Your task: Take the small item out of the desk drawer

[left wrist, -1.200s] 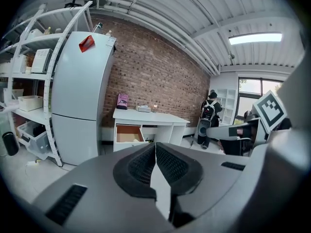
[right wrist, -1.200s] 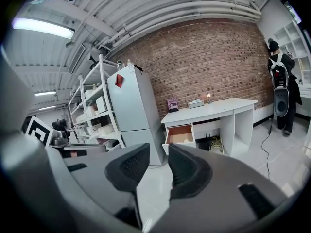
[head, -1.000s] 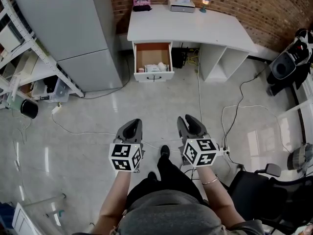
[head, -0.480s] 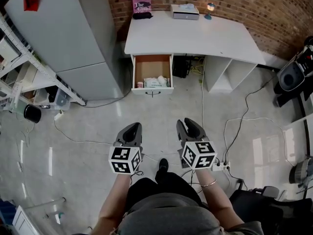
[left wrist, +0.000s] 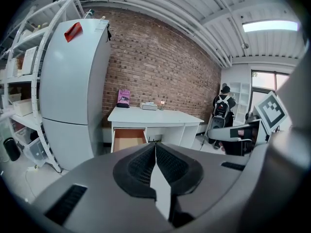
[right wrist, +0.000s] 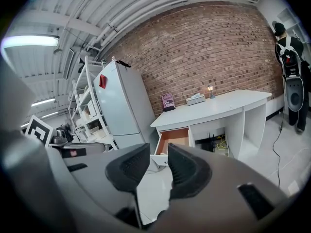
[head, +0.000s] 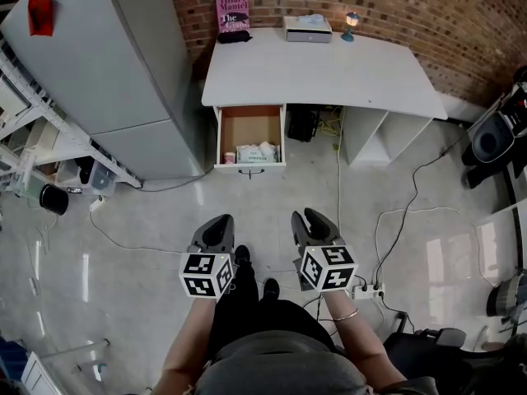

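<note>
Person is wearing a grey top (head: 280, 367), black trousers (head: 247, 307) and black shoes (head: 242, 256), all showing between and behind the two tongs. A thin metal bracelet (head: 347, 313) is circling the wrist just behind the right gripper (head: 309, 218). The left gripper (head: 217, 220) and the right one are both showing smooth grey moulded shells. Each is carrying a white marker cube (head: 206, 274) with black square patterns at its rear end. At the jaw tips, black ribbed pads (left wrist: 141, 166) are lining the inner faces, same on the right gripper (right wrist: 158, 152).
</note>
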`<action>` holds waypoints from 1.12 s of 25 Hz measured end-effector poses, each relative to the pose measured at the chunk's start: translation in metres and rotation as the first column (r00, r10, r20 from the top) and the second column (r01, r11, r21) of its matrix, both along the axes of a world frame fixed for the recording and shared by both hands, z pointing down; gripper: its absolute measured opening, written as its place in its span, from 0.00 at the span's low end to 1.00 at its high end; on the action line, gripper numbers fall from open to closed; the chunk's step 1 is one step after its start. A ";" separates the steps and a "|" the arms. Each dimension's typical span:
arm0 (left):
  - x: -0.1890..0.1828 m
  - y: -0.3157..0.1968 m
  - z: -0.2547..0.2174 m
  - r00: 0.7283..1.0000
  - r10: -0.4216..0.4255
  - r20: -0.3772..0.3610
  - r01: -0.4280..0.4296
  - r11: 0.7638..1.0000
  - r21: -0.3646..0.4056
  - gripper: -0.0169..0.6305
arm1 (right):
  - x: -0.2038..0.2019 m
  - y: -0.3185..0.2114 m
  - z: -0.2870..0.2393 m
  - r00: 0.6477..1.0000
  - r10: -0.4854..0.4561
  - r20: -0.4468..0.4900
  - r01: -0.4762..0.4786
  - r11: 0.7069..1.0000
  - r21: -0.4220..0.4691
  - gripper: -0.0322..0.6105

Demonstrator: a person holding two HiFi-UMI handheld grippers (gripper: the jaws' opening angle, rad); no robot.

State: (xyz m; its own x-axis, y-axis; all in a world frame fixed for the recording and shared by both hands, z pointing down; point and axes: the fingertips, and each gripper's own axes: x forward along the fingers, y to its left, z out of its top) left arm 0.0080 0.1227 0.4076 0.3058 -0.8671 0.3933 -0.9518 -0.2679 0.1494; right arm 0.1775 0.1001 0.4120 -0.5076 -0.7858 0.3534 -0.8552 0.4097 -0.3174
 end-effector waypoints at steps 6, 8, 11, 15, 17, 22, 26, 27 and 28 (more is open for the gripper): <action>-0.002 -0.028 -0.002 1.000 0.014 0.018 -0.014 1.000 0.006 0.06 | 0.003 -0.021 0.004 0.999 0.030 0.017 -0.030 1.000 -0.009 0.21; -0.001 -0.040 0.000 1.000 0.021 0.022 -0.021 1.000 0.006 0.06 | 0.003 -0.028 0.007 0.999 0.029 0.013 -0.029 0.999 -0.013 0.21; -0.001 -0.058 0.004 0.999 0.035 0.019 -0.035 0.999 0.000 0.06 | 0.001 -0.044 0.010 0.999 0.037 0.009 -0.036 0.999 -0.028 0.21; -0.009 -0.084 0.009 0.999 0.050 0.006 -0.050 0.999 -0.012 0.06 | -0.012 -0.067 0.012 0.999 0.031 -0.013 -0.031 0.999 -0.041 0.21; -0.015 -0.099 0.013 0.999 0.053 -0.002 -0.053 0.998 -0.015 0.06 | -0.019 -0.081 0.014 0.999 0.027 -0.024 -0.028 0.999 -0.045 0.21; -0.030 -0.139 0.018 0.998 0.060 -0.018 -0.061 0.998 -0.026 0.06 | -0.036 -0.122 0.016 0.999 0.021 -0.050 -0.023 0.998 -0.053 0.22; -0.044 -0.171 0.026 0.997 0.068 -0.032 -0.069 0.996 -0.049 0.06 | -0.053 -0.154 0.024 0.997 0.018 -0.071 -0.024 0.997 -0.078 0.22; -0.047 -0.178 0.027 0.997 0.070 -0.034 -0.072 0.996 -0.055 0.06 | -0.056 -0.160 0.026 0.997 0.016 -0.078 -0.022 0.996 -0.087 0.24; -0.050 -0.185 0.029 0.997 0.072 -0.035 -0.074 0.995 -0.061 0.06 | -0.060 -0.165 0.028 0.996 0.013 -0.084 -0.021 0.995 -0.096 0.25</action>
